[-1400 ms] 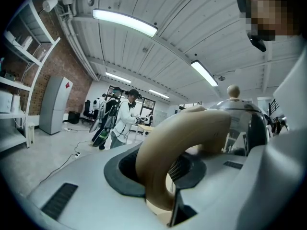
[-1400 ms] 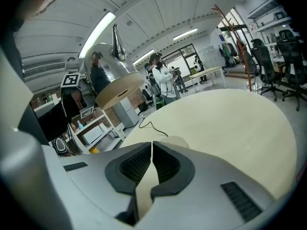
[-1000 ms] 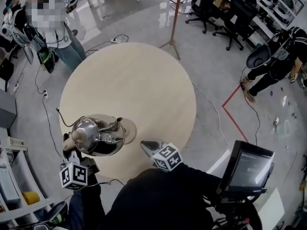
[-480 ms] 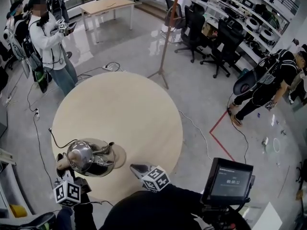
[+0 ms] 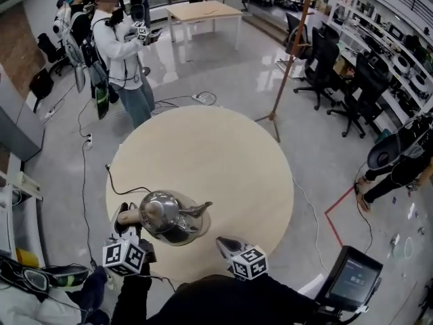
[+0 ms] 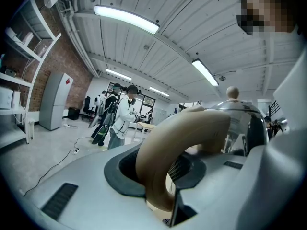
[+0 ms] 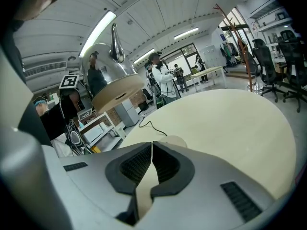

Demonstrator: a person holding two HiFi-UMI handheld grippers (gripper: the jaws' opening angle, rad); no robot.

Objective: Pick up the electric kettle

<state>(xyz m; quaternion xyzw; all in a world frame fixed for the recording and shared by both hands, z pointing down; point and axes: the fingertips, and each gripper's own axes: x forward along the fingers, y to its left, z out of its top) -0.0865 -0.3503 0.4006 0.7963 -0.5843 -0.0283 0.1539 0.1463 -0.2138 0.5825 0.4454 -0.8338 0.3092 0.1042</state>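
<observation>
The steel electric kettle [image 5: 166,215] with a tan handle [image 5: 127,217] hangs near the table's front left edge. My left gripper [image 5: 130,230] is shut on that handle [image 6: 177,143], which fills the space between its jaws. The right gripper view shows the kettle [image 7: 108,63] raised, its round underside clear of the pale base [image 7: 170,140] on the table. My right gripper [image 5: 224,244] sits to the kettle's right at the table edge, shut [image 7: 151,150] with nothing in it.
The round beige table [image 5: 210,147] carries a black cord [image 5: 118,185] that runs off its left side. A person [image 5: 122,53] stands beyond it. A pole stand [image 5: 287,59] and office chairs [image 5: 345,80] are at the far right, and a monitor [image 5: 352,276] at the near right.
The head view has swung, so the table and kettle sit further right and more of the room shows. The kettle stays in my left gripper. Neither gripper has shifted relative to the table.
</observation>
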